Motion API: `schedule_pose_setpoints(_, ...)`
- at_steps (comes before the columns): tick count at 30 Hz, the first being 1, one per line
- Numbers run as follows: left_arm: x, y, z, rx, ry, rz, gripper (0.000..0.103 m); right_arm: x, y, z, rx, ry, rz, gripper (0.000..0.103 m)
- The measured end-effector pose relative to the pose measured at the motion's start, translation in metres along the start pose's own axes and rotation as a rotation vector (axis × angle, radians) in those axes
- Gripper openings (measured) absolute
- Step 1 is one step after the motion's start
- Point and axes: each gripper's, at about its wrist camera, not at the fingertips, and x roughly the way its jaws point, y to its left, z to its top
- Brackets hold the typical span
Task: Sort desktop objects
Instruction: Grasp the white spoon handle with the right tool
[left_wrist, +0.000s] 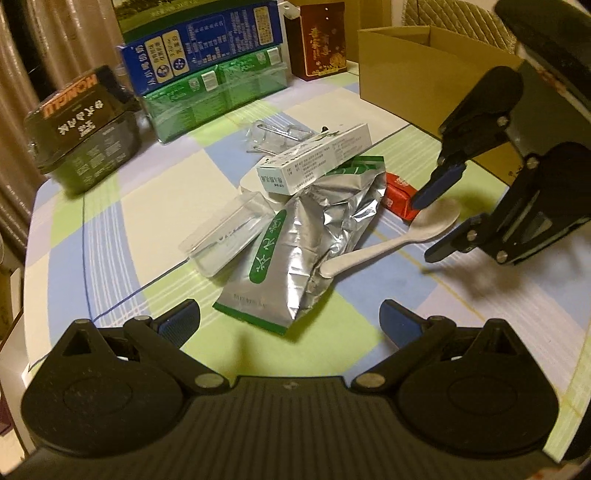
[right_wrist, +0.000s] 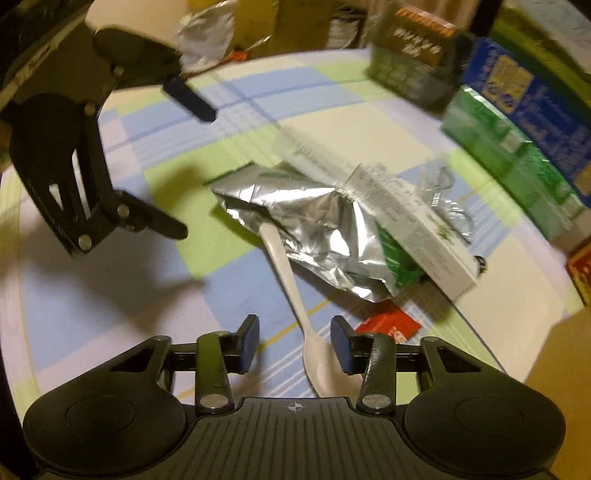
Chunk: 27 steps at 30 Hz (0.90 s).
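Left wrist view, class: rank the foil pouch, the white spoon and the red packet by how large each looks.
Largest to smallest:
1. Foil pouch, clearly largest.
2. White spoon, long but thin.
3. Red packet, smallest; it is partly hidden behind the pouch and the right claw, so its true size is unsure.

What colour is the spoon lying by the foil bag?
Off-white, plain, no pattern. The spoon shows best in the left wrist view.

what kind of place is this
Probably a home, at a table used for odds and ends: a checked tablecloth, stacked food boxes and a cardboard box at the back, curtains behind.
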Motion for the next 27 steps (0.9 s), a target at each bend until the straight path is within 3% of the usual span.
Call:
schedule_pose_setpoints(5, 0.011, 0.010, 0.001, 0.000, -0.004, -0.012, 0.102, 0.024, -0.005, 0.004, -0.057, 0.071, 0.028, 0.026)
schedule_pose_setpoints(8, 0.017, 0.015, 0.002, -0.004, -0.007, -0.020, 0.102, 0.029, -0.012, 0.006, -0.043, 0.070, 0.046, 0.022)
schedule_pose_setpoints(12, 0.025, 0.018, 0.005, 0.003, -0.008, -0.039, 0.102, 0.031, -0.018, 0.007, -0.025, 0.079, 0.054, 0.007)
schedule_pose_setpoints(19, 0.044, 0.014, 0.014, 0.053, 0.000, -0.075, 0.101, 0.022, -0.009, 0.003, -0.019, 0.135, 0.028, 0.003)
schedule_pose_setpoints(27, 0.074, -0.010, 0.025, 0.221, 0.059, -0.062, 0.083, 0.003, -0.018, -0.011, 0.162, 0.166, -0.019, 0.003)
